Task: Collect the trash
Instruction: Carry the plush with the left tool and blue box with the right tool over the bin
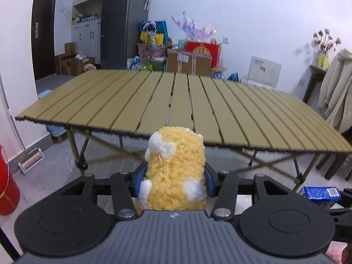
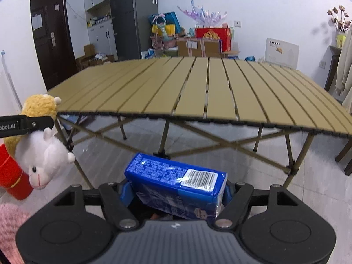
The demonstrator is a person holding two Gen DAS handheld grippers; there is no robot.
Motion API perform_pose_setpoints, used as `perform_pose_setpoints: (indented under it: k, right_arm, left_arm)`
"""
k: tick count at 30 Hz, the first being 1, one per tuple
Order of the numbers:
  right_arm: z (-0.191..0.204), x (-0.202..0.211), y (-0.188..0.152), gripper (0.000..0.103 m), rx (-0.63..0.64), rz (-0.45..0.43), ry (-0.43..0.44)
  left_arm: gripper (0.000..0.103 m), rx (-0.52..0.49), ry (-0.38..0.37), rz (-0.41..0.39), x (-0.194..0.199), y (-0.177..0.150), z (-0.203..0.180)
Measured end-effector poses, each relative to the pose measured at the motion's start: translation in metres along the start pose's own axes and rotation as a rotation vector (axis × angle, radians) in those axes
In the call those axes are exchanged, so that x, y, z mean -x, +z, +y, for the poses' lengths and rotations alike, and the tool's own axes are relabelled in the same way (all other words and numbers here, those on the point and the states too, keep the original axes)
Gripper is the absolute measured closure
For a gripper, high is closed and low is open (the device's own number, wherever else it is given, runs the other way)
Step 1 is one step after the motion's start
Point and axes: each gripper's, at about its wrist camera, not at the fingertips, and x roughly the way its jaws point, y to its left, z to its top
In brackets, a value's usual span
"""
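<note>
The tan slatted folding counter (image 1: 180, 101) stands ahead of both tongs, beyond their tips. The left tongs (image 1: 175, 176) clamp a fluffy yellow-and-white plush sheep toy (image 1: 176, 171) between their blue pads, its body upright. The right tongs (image 2: 176, 189) grip a glossy blue rectangular snack packet with a barcode label (image 2: 176, 182), lying crosswise between the pads, above the grey floor (image 2: 220, 160).

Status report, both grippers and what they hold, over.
Left gripper shut on plush toy. Right gripper shut on blue packet. Slatted table ahead, unobstructed.
</note>
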Motion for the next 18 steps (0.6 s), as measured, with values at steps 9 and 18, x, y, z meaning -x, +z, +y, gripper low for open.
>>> perform_pose_setpoints:
  k: [9, 18]
  right_arm:
    - [-0.003, -0.020, -0.037, 0.031, -0.017, 0.090, -0.007]
    - [-0.003, -0.057, -0.066, 0.032, -0.016, 0.199, -0.030]
  left_arm:
    - [0.052, -0.026, 0.033, 0.108, -0.026, -0.038, -0.002]
    - [0.052, -0.025, 0.076, 0.216, -0.066, -0.073, 0.007]
